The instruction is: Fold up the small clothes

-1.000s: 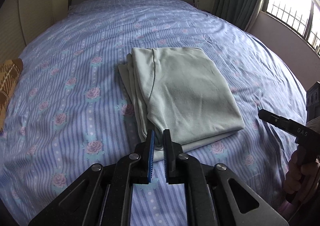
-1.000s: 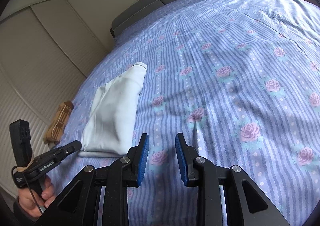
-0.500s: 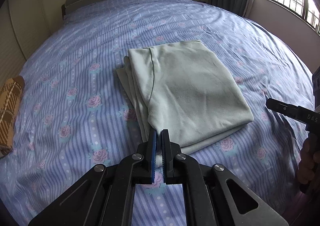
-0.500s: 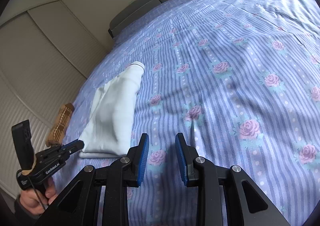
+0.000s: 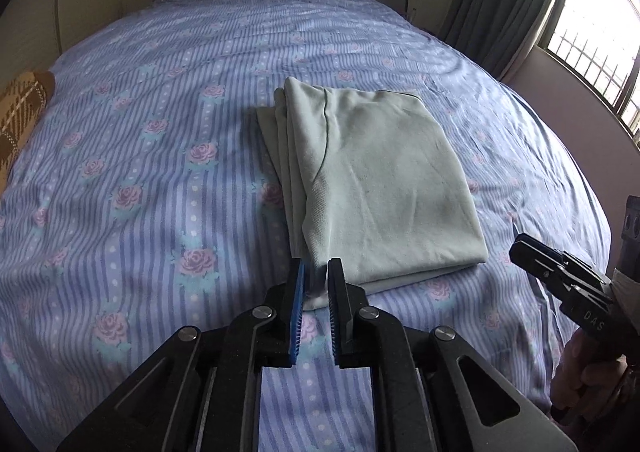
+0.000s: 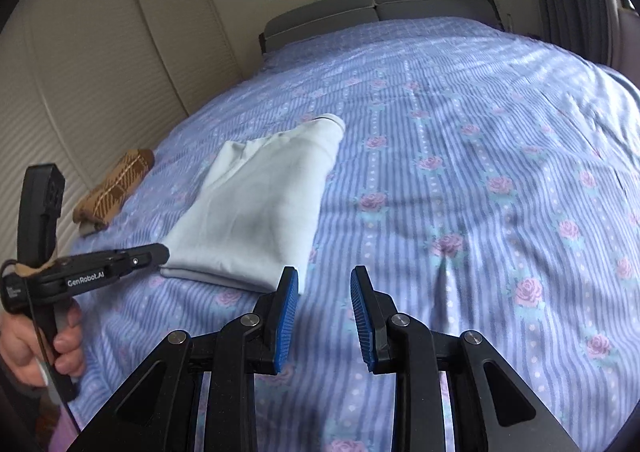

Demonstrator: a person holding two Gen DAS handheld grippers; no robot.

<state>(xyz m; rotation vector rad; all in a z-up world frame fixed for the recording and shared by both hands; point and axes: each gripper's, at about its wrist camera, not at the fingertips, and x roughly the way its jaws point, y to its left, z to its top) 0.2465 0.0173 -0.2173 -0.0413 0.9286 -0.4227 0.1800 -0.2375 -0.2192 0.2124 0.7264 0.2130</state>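
A pale green garment, folded into a layered rectangle, lies mid-bed on the rose-striped sheet. The left gripper stands parted around its near corner; the right gripper, released, hovers over bare sheet right of the garment.

One folded garment, one brown plaid item, two tongs.

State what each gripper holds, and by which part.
Nothing is held: the left gripper stands open around the folded garment's near corner; the right gripper is open and empty.
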